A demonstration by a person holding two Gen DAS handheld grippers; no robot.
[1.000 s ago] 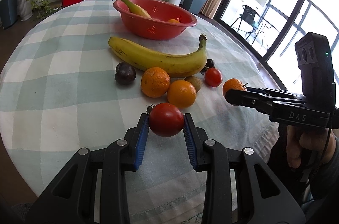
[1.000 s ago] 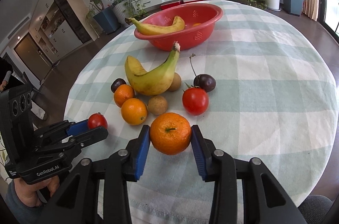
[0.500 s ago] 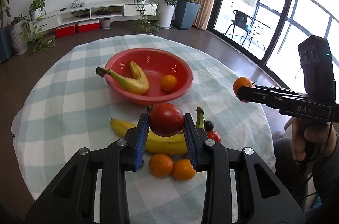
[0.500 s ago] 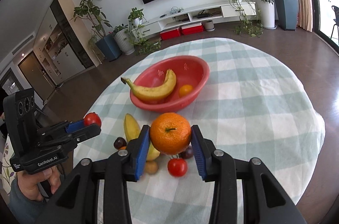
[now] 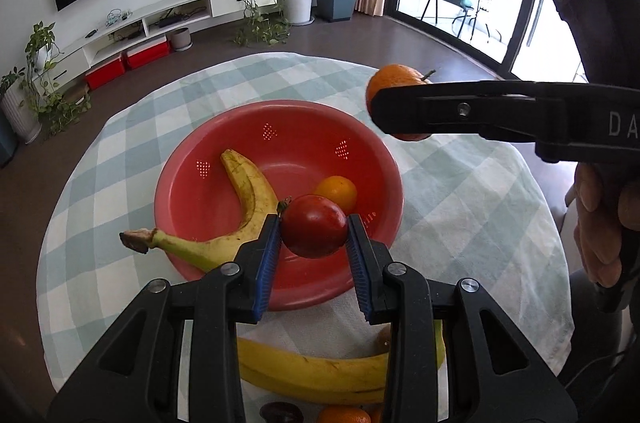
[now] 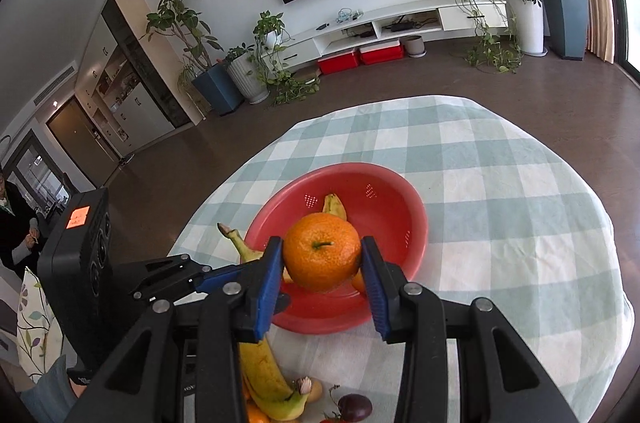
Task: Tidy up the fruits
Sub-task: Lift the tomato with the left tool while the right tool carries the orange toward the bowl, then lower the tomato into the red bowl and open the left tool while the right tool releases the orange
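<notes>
Hovering over the red bowl [image 5: 372, 159], the left gripper [image 5: 314, 249] pinches a tomato [image 5: 314, 231] while the right gripper [image 6: 322, 269] pinches an orange [image 6: 322, 251]. This looks like the drop-off: lower, then spread the jaws. A banana [image 5: 248, 199] fills one side; the bowl's middle lies open.

Right claw [image 6: 322, 259] at frame centre, blue pads clamped on an orange [image 6: 322, 257]. Behind it, red bowl [image 6: 404, 223] with a banana [image 6: 335, 207] on checkered surface [image 6: 500, 203]. Left claw [image 6: 224, 277] at lower left.
</notes>
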